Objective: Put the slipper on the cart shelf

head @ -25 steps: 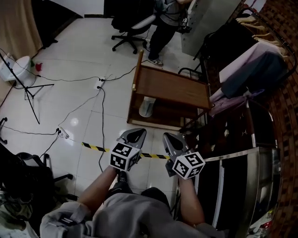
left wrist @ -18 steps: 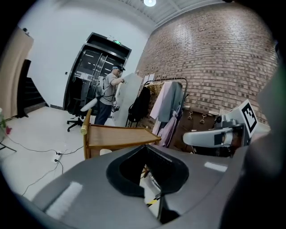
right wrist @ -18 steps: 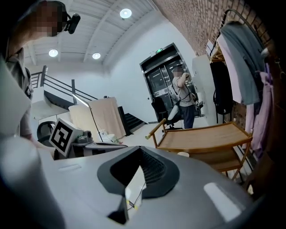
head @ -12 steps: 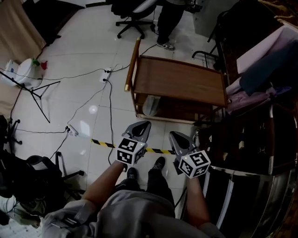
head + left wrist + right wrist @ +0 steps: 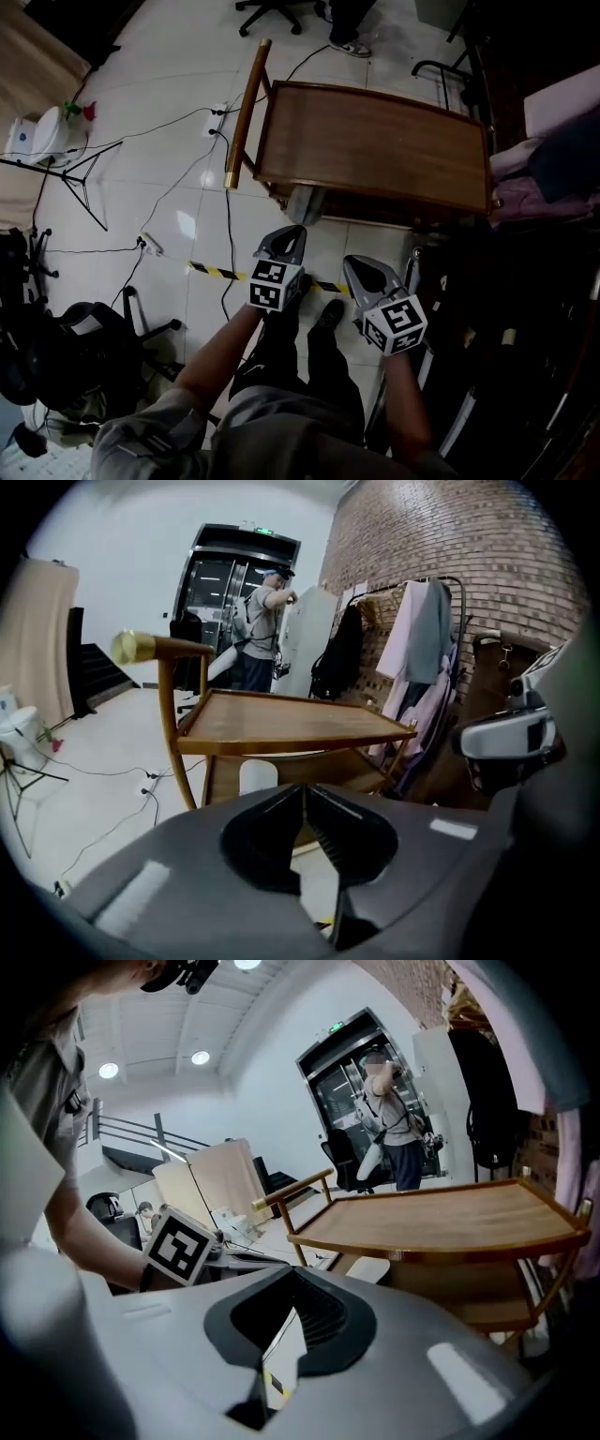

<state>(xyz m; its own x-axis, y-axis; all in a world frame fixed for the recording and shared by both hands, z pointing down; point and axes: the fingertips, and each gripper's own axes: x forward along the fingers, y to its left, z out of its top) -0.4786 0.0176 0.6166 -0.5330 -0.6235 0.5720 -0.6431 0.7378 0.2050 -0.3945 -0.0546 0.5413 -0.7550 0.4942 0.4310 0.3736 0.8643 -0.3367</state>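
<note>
The wooden cart (image 5: 370, 141) stands just ahead, its top bare (image 5: 281, 722) (image 5: 450, 1213). A pale slipper (image 5: 302, 202) (image 5: 258, 775) (image 5: 367, 1269) lies on the lower shelf at the cart's left end, half hidden under the top. My left gripper (image 5: 281, 246) (image 5: 305, 787) hangs short of that corner. Its jaws have just been opening by a hair, but the tips still meet, with nothing between them. My right gripper (image 5: 367, 278) (image 5: 292, 1274) is beside it, shut and empty, over the floor in front of the cart.
Yellow-black tape (image 5: 220, 272) crosses the floor under the grippers, with cables and a power strip (image 5: 150, 246) to the left. A tripod (image 5: 80, 183) and a dark chair (image 5: 84, 337) stand left. A clothes rack (image 5: 422, 649) is to the right, a standing person (image 5: 262, 621) behind.
The cart has come nearer and fills more of the head view. Both grippers have sunk and moved forward toward its near left corner, still side by side and empty.
</note>
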